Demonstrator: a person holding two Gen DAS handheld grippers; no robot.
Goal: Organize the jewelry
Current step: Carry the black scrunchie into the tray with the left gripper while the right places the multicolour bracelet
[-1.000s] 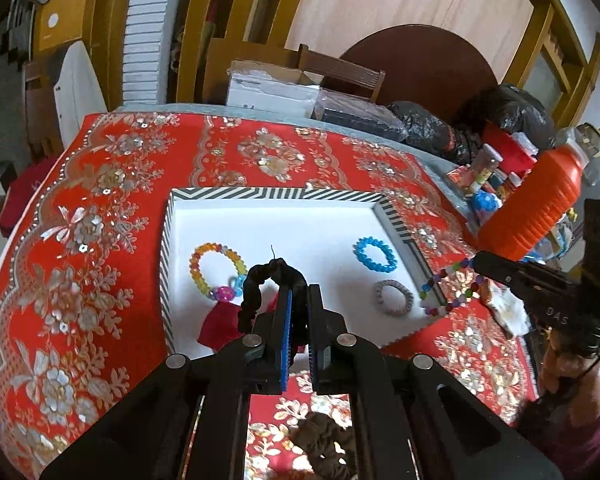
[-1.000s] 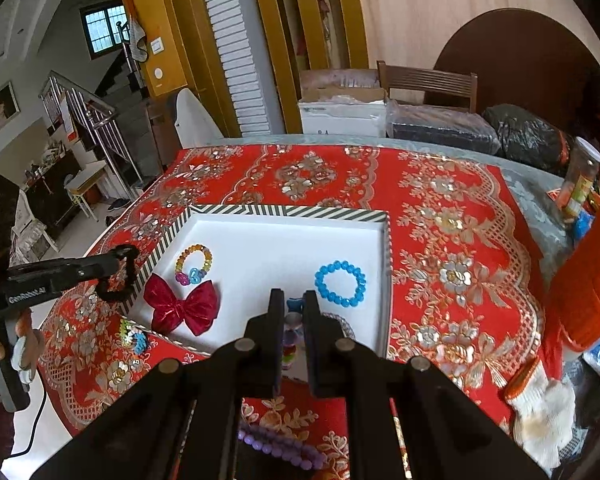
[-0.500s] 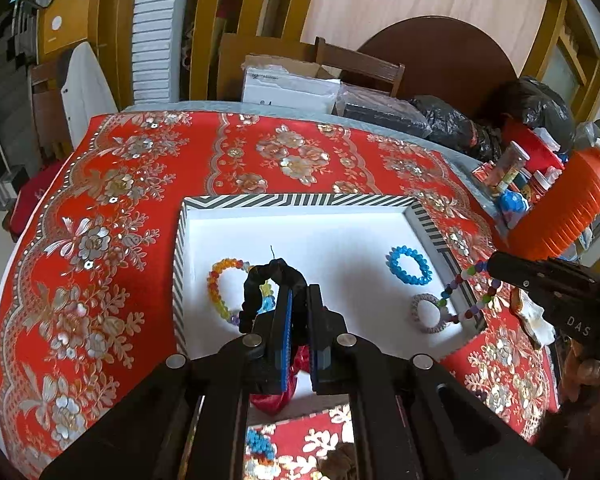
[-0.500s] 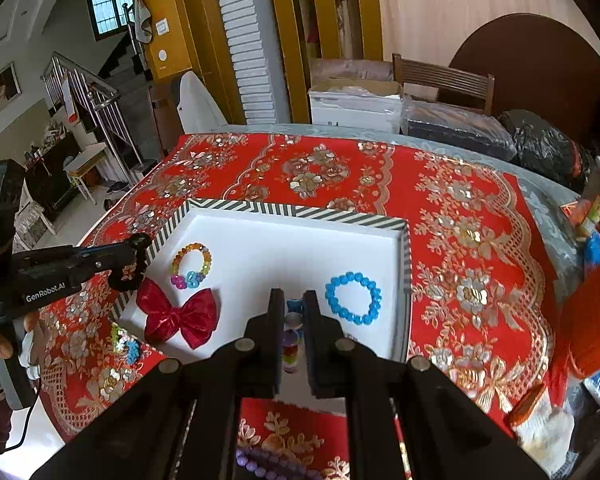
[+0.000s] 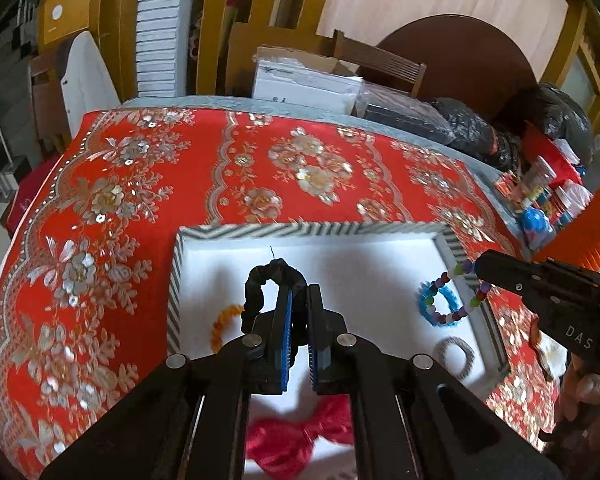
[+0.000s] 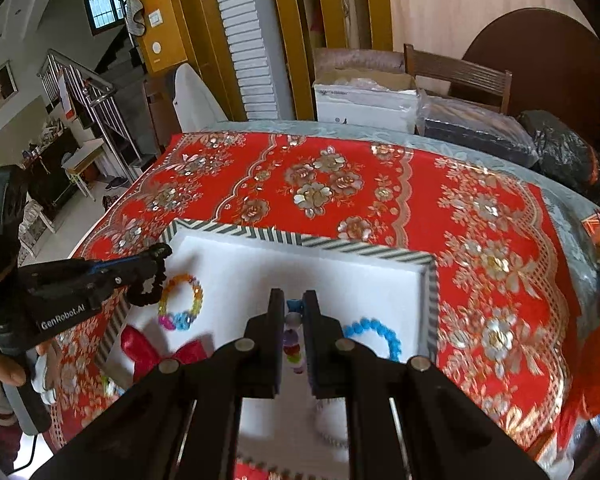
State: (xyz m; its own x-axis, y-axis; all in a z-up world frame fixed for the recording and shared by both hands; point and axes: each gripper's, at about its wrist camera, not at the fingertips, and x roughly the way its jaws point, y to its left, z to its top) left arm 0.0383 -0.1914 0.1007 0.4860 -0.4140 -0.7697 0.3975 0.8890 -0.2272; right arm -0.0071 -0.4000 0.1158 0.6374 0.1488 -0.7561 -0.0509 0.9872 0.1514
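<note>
Scrunchie (image 5: 269, 280), black — pinched in the left gripper (image 5: 299, 300) over the white tray (image 5: 312, 231), left-wrist view. Right-wrist view: right gripper (image 6: 293, 312) pinching a multicolour bead bracelet (image 6: 292, 338) above the same tray — blue bracelet (image 6: 374, 336) and red bow (image 6: 160, 354) lie inside.

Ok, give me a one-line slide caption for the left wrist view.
Left gripper carries a black scrunchie over the white tray while the right gripper brings a beaded bracelet.

My left gripper (image 5: 298, 300) is raised, jaws nearly closed, pinching a black scrunchie (image 5: 266, 280). My right gripper (image 6: 292, 308) is also raised, jaws narrow, clamping a bead bracelet (image 6: 292, 338). Both point forward, fingers level, side by side.
</note>
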